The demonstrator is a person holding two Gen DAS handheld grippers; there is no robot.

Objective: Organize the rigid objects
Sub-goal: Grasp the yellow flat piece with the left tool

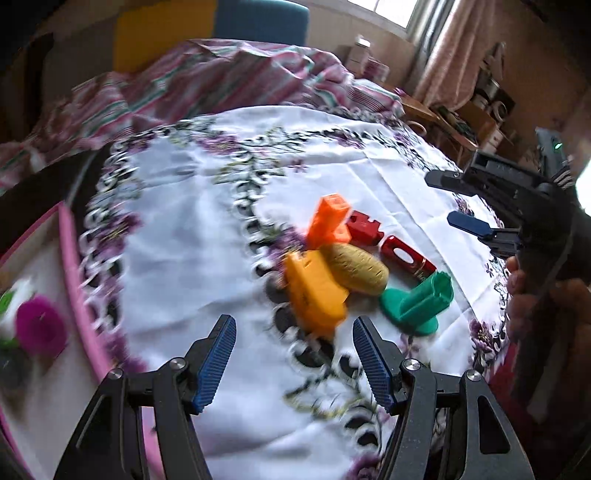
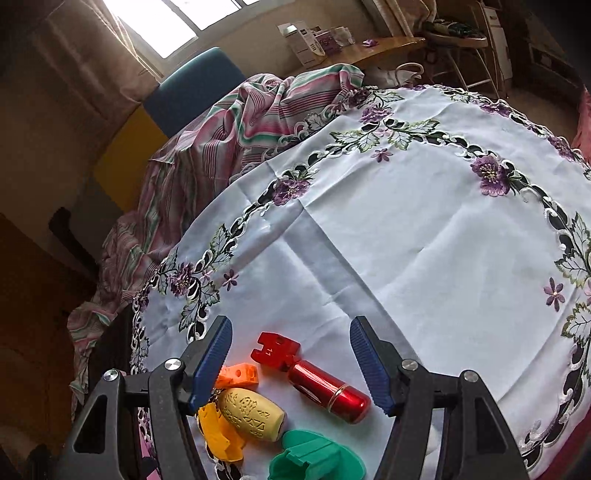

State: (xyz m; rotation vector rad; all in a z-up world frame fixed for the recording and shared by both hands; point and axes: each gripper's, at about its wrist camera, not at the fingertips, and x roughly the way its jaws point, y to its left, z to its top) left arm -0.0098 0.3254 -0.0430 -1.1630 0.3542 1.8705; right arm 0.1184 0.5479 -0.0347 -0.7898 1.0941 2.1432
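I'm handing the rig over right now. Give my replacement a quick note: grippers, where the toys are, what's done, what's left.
Left gripper: open, empty, above the cloth just short of the pile.
Right gripper: open, empty, hovering over the pile.
The pile sits together on the white tablecloth: orange block, yellow-orange piece, yellow egg-shaped piece, red cylinder, green piece.
Pink-rimmed tray sits at the left; its contents are blurred.
Done: nothing gripped.
Left: all five pieces still to sort.

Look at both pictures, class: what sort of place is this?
Probably a home, perhaps a bedroom or living room: an embroidered tablecloth over a table, striped bedding heaped behind it, and a curtained window.
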